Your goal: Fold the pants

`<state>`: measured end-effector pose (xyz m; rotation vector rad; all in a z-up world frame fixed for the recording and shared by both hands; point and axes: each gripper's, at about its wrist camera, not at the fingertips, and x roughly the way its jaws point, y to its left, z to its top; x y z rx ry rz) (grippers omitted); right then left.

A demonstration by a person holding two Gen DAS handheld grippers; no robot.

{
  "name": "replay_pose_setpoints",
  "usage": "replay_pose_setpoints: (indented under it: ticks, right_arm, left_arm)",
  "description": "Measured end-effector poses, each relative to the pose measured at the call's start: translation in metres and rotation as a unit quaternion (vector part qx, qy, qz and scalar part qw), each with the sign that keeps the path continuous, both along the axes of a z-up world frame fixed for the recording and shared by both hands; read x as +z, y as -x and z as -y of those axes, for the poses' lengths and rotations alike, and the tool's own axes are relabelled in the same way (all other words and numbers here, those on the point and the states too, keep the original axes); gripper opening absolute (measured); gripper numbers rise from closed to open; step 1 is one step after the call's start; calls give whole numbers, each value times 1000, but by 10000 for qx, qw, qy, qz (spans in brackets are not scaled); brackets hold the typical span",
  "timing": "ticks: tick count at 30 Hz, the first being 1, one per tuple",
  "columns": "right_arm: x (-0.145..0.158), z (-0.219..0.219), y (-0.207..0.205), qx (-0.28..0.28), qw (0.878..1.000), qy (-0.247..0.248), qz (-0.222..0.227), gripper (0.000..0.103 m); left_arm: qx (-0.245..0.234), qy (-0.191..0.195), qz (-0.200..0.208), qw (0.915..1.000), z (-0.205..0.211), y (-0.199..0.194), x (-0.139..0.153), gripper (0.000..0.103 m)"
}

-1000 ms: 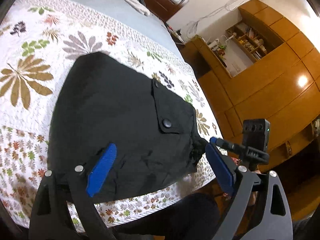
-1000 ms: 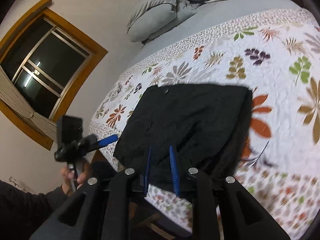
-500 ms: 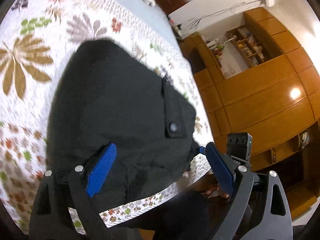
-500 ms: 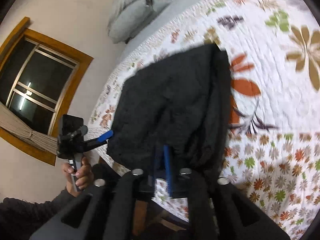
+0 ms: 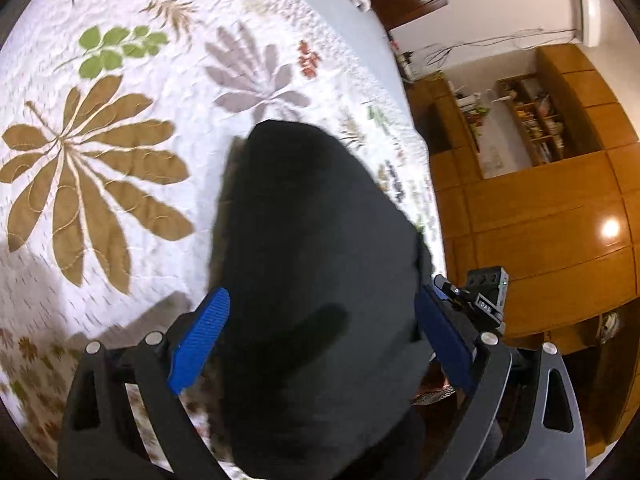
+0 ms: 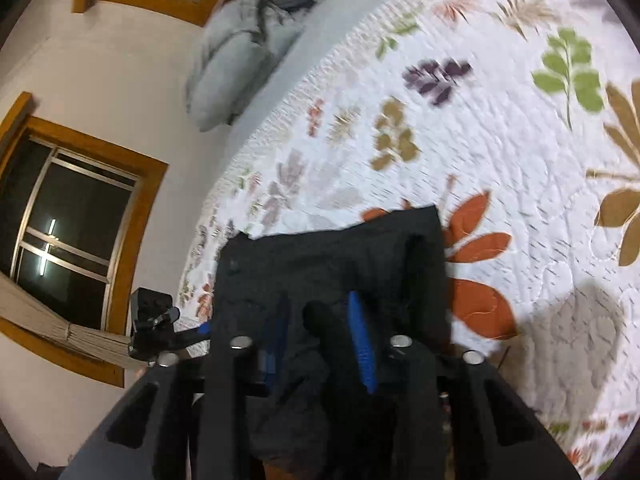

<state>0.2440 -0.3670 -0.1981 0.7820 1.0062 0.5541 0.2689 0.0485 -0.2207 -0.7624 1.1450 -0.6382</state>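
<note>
Pants (image 5: 320, 280) unlabelled; left gripper (image 5: 320, 340) fingers spread wide; right gripper (image 6: 320, 340) fingers easing apart, cloth between.

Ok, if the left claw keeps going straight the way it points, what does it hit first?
Most likely the black pants: they fill the space between the left claw's wide-open fingers and run ahead of it. Beyond them lies the leaf-print quilt. Depth is hard to judge here.

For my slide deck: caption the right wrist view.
Right gripper pinching folded black pants over a leaf-print quilt.
</note>
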Motion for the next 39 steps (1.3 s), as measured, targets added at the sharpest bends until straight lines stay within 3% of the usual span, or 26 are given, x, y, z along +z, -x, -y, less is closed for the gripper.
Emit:
replay_pose_setpoints:
  ticks: [1,3,5,8,11,18,27,39]
  right_arm:
    - [-3,1,0,26,10000,-20,-28,25]
    - [0,9,8,-5,9999,-153,13,38]
    - [8,25,22,-198,9993,-295,128,64]
    - [6,41,37,-416,9988,-250,-4,85]
    - [-9,49,50,-447,9978,-318,-377,96]
    - [-36,39,65,-288,9929,-894,-727,100]
    - [-46,16,47,49,9905,-976,-971,100]
    - [-54,25,34,55,9872,-1231,-1013,99]
  left_arm:
    - [0,8,-2,10000,-3,-3,-1,93]
    - [34,71,23,10000,-11,-1,-3,93]
    - [73,140,16,9999,-18,0,-4,93]
    - [43,270,-133,9995,-23,0,-11,93]
    - [-32,548,-260,9982,-25,2,-16,93]
    - [-68,1006,-461,9938,-28,6,-20,99]
    - [-345,992,-697,9920,-27,-7,-33,100]
    - [-1069,855,-738,9878,16,-37,-46,100]
